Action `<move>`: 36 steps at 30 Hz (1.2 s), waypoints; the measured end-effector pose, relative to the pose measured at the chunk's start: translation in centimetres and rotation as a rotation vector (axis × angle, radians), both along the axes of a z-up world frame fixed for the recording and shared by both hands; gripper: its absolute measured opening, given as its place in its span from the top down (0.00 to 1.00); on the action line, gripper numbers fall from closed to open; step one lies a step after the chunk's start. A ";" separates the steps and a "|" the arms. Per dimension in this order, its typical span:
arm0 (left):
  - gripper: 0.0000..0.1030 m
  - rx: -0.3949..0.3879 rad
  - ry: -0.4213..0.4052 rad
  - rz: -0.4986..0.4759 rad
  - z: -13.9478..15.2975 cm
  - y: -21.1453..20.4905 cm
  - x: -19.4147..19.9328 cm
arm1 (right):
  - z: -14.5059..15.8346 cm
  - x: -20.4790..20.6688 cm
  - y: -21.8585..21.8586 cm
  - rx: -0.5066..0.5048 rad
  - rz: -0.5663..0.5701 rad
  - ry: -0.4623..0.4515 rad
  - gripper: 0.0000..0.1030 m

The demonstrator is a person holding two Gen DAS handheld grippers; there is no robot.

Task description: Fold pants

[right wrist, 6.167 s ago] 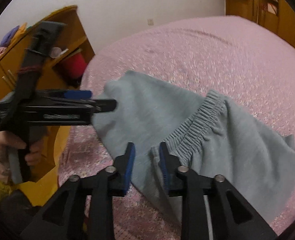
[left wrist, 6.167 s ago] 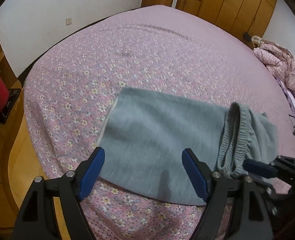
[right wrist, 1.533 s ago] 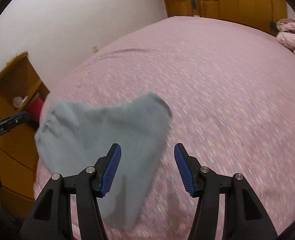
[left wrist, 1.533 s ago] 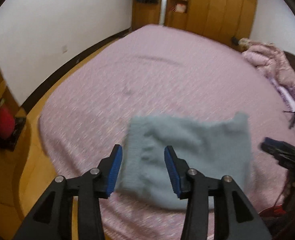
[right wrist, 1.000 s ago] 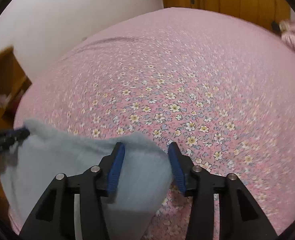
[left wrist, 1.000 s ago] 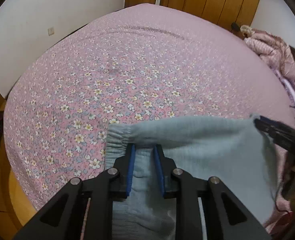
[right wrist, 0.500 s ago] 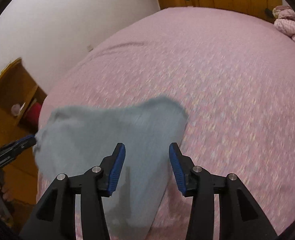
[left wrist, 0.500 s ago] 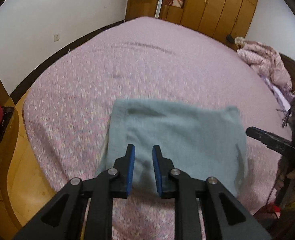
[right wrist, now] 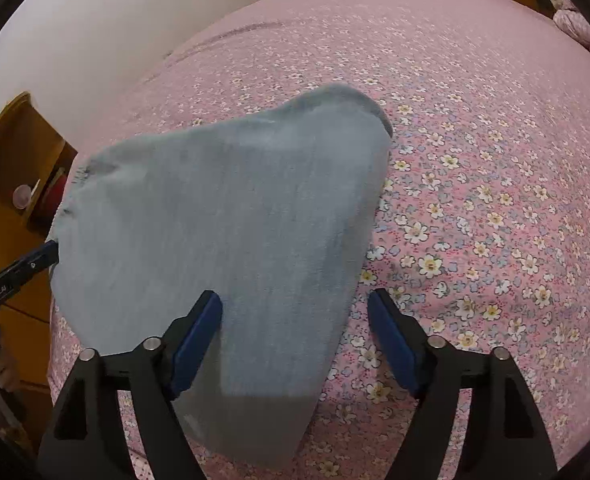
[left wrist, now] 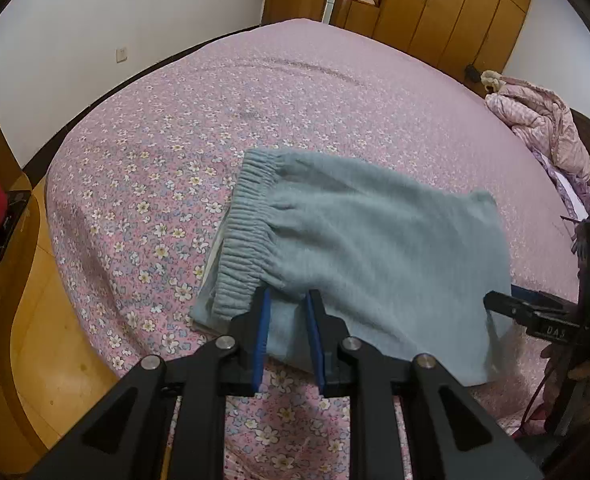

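One soft grey pants (left wrist: pixel 367 248) bundle, ribbed waistband (left wrist: pixel 243 236), floral bedsheet (left wrist: pixel 143 184)

My left wrist view looks forward and down along my left fingers (left wrist: pixel 263 332) from the near edge of the bed (left wrist: pixel 295 92), close above the folded pants (left wrist: pixel 359 240) ahead of the tips, with wardrobes (left wrist: pixel 455 8) beyond. My right wrist view looks along my right fingers (right wrist: pixel 199 332), nearer the cloth, angled toward the wall (right wrist: pixel 115 20). Both views share the pants, the floral sheet, and each other's tool at the frame edge.
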State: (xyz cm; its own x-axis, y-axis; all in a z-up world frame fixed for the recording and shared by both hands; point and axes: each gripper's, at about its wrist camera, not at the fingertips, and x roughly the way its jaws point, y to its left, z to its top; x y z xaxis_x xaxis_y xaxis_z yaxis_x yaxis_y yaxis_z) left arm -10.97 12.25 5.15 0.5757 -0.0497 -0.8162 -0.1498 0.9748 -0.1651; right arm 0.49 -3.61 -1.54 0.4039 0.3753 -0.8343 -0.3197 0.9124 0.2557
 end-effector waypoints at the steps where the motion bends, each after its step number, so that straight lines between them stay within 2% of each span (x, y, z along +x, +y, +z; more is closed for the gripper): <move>1: 0.82 0.001 0.002 0.000 0.0 0.1 -0.1 | -0.1 -0.3 0.0 0.009 -0.003 -0.005 0.20; 4: 0.82 0.003 0.008 0.007 0.0 0.2 0.1 | -0.5 -0.4 -0.5 0.080 -0.014 0.000 0.12; 7: 0.81 0.004 0.016 0.018 0.1 0.2 0.2 | -0.8 0.0 -2.1 0.215 -0.041 0.015 0.07; 9: 0.81 0.007 0.018 0.018 0.1 0.2 0.3 | -0.7 -0.1 -2.4 0.242 -0.044 0.016 0.07; 11: 0.80 0.002 0.024 0.022 0.2 0.3 0.2 | -0.5 -0.2 -2.4 0.233 -0.029 0.018 0.07; 15: 0.73 -0.002 0.049 0.044 1.2 0.0 0.1 | 0.6 0.5 -3.4 0.194 0.001 0.083 0.10; 17: 0.64 0.008 0.039 0.042 2.0 -0.4 -0.1 | 1.3 0.4 -4.4 0.188 -0.036 0.101 0.10; 18: 0.54 0.025 0.031 0.042 2.4 -0.6 -0.2 | 1.5 0.4 -5.1 0.191 -0.047 0.101 0.10; 19: 0.48 0.052 0.023 0.041 2.8 -0.9 -0.3 | 1.8 0.1 -5.8 0.198 -0.064 0.096 0.10; 21: 0.47 0.088 0.008 0.032 3.4 -1.4 -0.4 | 2.1 -0.6 -6.7 0.202 -0.083 0.097 0.10; 23: 0.47 0.079 0.002 0.020 3.5 -1.5 -0.2 | 1.9 -1.1 -7.3 0.210 -0.087 0.114 0.10; 28: 0.47 0.101 0.027 0.056 1.7 -1.1 1.1 | -0.8 -1.7 -7.1 0.270 -0.094 0.214 0.10; 30: 0.47 0.117 0.063 0.071 0.1 -0.7 1.8 | -0.8 -1.7 -7.3 0.277 -0.098 0.199 0.10; 32: 0.45 0.139 0.083 0.077 -1.1 -0.4 2.0 | -0.9 -1.6 -7.4 0.292 -0.095 0.203 0.06; 33: 0.41 0.141 0.086 0.077 -1.6 -0.3 1.9 | -1.0 -1.7 -7.8 0.322 -0.092 0.200 0.00; 36: 0.37 0.079 0.071 0.093 -2.3 0.7 1.6 | -1.3 -1.7 -7.4 0.347 -0.096 0.196 0.00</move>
State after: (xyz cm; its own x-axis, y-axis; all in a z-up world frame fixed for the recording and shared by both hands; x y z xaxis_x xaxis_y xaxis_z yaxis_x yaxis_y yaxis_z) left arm -9.41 12.93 2.81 0.5159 0.0670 -0.8540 -0.2488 0.9657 -0.0746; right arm -1.20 -10.99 -2.84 0.2966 0.6163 -0.7295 -0.1517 0.7846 0.6012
